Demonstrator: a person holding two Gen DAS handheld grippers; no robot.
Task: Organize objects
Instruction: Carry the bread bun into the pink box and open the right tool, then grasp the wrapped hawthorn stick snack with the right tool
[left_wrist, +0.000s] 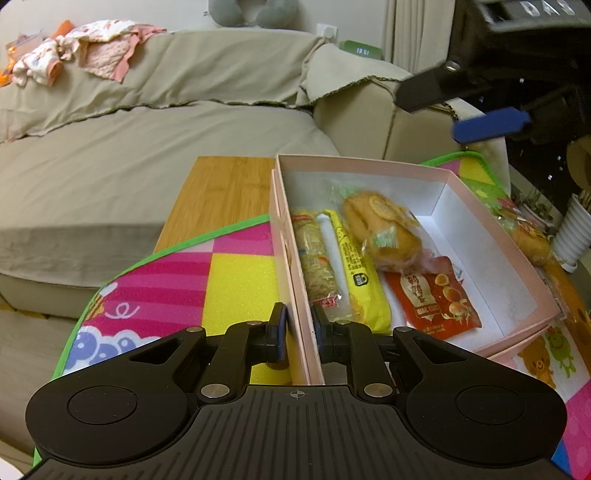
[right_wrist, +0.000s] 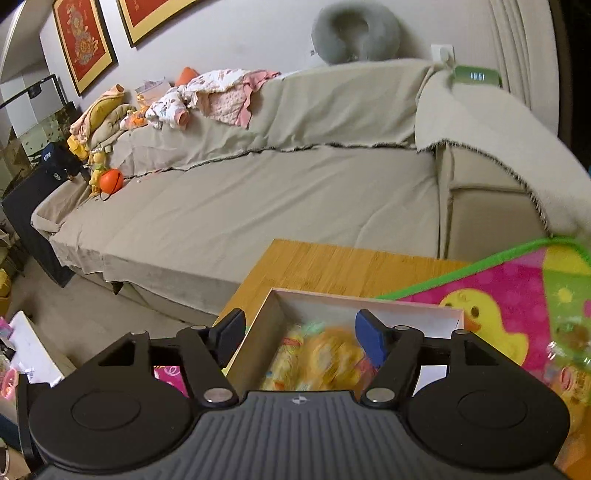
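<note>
Underneath, play mat (left_wrist: 236, 273) covers wooden table (right_wrist: 332, 266), seemingly

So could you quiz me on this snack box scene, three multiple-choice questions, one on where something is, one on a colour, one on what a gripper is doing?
1. Where does the red snack packet lie?
A. inside the pink box
B. on the sofa
C. on the bare wood

2. What colour is the long packet beside the rice cracker roll?
A. blue
B. yellow
C. white

3. What is the left gripper doing?
A. hanging open above the sofa
B. clamped on the box's wall
C. holding the bun

Answers: 1 A, the packet rests on the box's white floor. 2 B, its wrapper is bright yellow. 3 B, its fingers sit either side of the near wall, pressed to it.
</note>
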